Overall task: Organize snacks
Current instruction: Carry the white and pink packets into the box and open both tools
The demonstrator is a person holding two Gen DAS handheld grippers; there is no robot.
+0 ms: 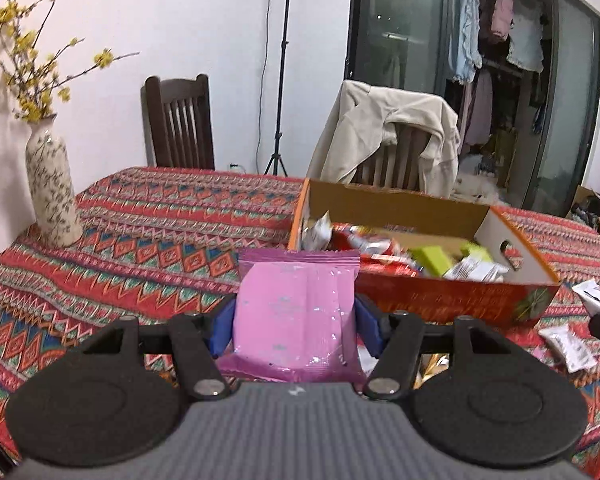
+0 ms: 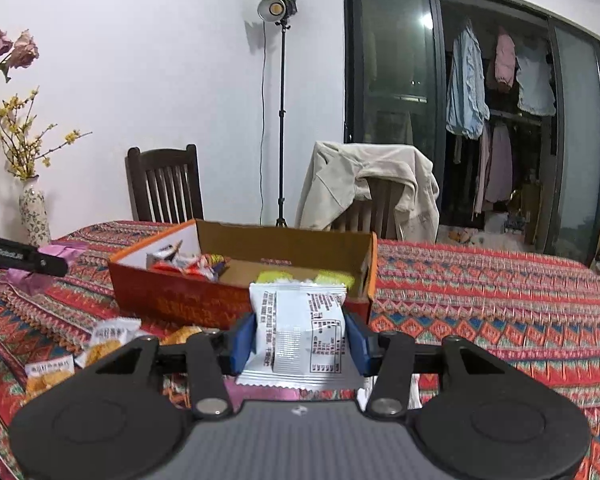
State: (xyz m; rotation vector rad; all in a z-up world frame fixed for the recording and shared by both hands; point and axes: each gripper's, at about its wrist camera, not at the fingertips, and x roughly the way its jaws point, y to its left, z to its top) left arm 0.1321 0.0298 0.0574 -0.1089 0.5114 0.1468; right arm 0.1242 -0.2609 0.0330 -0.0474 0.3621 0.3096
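Note:
My left gripper (image 1: 296, 320) is shut on a pink snack packet (image 1: 296, 312), held upright above the patterned table, to the left of and in front of the orange cardboard box (image 1: 452, 304). The box holds several snack packets. My right gripper (image 2: 300, 338) is shut on a white snack packet (image 2: 300, 332) with its printed back toward the camera, just in front of the same box (image 2: 188, 300). The left gripper's finger shows at the left edge of the right wrist view (image 2: 24, 260), with the pink packet's edge beside it.
Loose snack packets lie on the tablecloth: white ones (image 1: 568, 344) right of the box, yellow-and-white ones (image 2: 100, 340) in front of it. A flower vase (image 1: 52, 192) stands at the table's far left. Two chairs (image 1: 180, 120), one draped with a jacket (image 1: 388, 136), stand behind the table.

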